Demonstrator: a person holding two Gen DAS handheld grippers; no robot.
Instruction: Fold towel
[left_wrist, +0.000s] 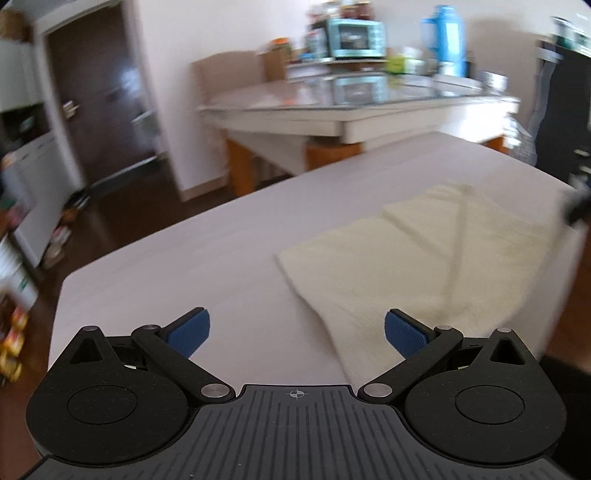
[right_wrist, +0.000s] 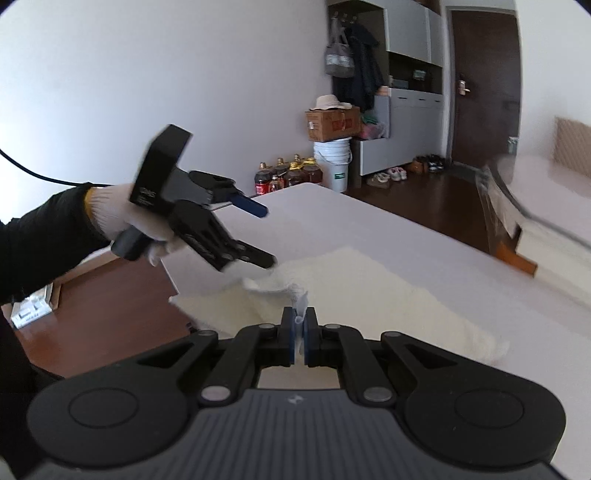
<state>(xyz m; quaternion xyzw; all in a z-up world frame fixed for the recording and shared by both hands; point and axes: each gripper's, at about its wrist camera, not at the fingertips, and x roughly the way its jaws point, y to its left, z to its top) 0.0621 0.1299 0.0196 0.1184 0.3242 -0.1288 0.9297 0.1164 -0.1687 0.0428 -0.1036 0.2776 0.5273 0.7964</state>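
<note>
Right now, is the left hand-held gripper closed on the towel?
No: the left hand-held gripper has its jaws wide apart with nothing between them, and the towel lies on the table ahead of it.

My left wrist view is smeared with motion blur, so the items on the far counter (left_wrist: 369, 92) are only coloured shapes, and my right gripper (left_wrist: 576, 206) is a dark smudge cut off by the right edge. In the right wrist view, my right gripper (right_wrist: 300, 334) body hides the near edge of the towel (right_wrist: 369, 280). The bottles (right_wrist: 291, 173) on the floor there are too small to read.
</note>
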